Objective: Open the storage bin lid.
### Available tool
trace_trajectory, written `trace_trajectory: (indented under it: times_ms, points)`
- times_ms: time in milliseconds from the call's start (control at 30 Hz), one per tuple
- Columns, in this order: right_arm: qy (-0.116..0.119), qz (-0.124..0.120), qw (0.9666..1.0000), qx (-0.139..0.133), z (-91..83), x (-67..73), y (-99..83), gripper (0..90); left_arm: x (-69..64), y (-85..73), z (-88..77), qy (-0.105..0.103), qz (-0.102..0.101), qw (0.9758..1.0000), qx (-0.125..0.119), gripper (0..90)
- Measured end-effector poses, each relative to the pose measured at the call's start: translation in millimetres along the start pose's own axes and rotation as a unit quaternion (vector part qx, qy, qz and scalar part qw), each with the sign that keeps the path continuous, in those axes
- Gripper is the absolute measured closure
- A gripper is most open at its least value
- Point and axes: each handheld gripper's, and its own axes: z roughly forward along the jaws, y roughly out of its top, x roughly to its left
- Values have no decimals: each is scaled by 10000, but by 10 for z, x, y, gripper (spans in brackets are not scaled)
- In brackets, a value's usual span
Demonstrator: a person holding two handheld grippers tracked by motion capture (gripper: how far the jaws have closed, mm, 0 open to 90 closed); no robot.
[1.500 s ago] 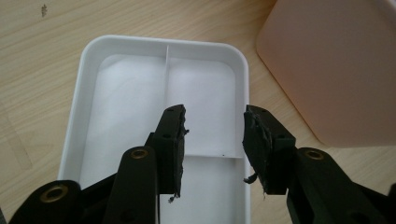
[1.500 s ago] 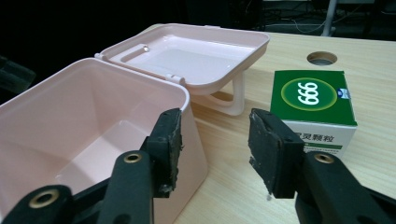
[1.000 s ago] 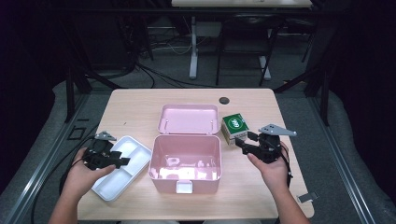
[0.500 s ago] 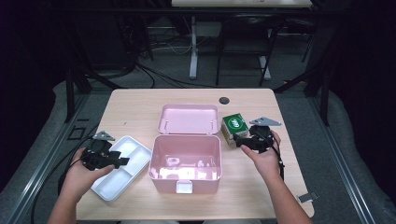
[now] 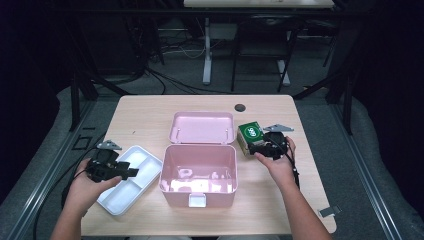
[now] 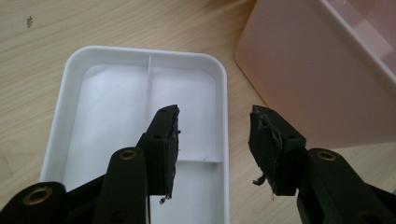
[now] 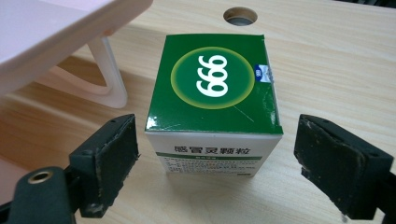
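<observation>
Right gripper (image 5: 258, 145) closes in on green medicine box (image 5: 250, 135), jaws wide

Since 1 second ago the right gripper has dropped toward the box, its jaws just opening; the right gripper view shows the box (image 7: 215, 100) just ahead of both pads, untouched. The left gripper (image 5: 131, 172) hovers unmoved, open and empty, over the white tray (image 6: 70, 88) beside the pink case (image 5: 199, 167) on the bench (image 5: 145, 115).

Glossy green cardboard box (image 7: 212, 93), smooth pink plastic case (image 5: 198, 170), matt wood-grain table (image 5: 150, 112).
</observation>
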Motion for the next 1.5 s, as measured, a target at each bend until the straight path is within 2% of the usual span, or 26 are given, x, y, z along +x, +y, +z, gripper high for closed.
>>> trace_trajectory:
  times_ms: [333, 400, 433, 567, 633, 667, 1067, 1133, 1233, 1300, 1500]
  points:
    - [51, 45, 10000, 30, 125, 15, -14, 110, 1, 2, 5, -35, 8, 10000, 7, 526]
    - [174, 65, 9997, 151, 143, -3, -15, 110, 1, -1, 2, -45, -12, 10000, -13, 526]
    - [95, 79, 9998, 159, 158, 0, -19, 111, 1, -2, 2, -49, -12, 10000, -10, 526]
    - [65, 132, 9997, 179, 192, -9, -21, 117, 0, -1, 3, -56, -3, 10000, -5, 526]
    - [168, 130, 9996, 202, 202, -14, -25, 127, 1, 0, 0, -57, 13, 10000, -11, 526]
    - [87, 115, 9997, 202, 205, -11, -27, 133, -1, -1, 0, -61, -13, 10000, -14, 526]
    - [75, 21, 9995, 295, 157, 1, -30, 144, 1, -2, -10, -41, -18, 10000, -24, 527]
    - [132, -46, 9993, 361, 129, 2, -35, 145, 4, -2, -10, -42, -18, 10000, -29, 527]
    - [62, -120, 9990, 416, 80, 19, -56, 146, 9, -3, -15, -45, -11, 10000, -36, 528]
    - [139, -130, 9988, 454, 49, 24, -69, 146, 11, -3, -20, -40, -20, 10000, -38, 528]
    - [134, -218, 9986, 470, -73, 32, -161, 147, 10, -1, -33, -39, -20, 10000, -59, 528]
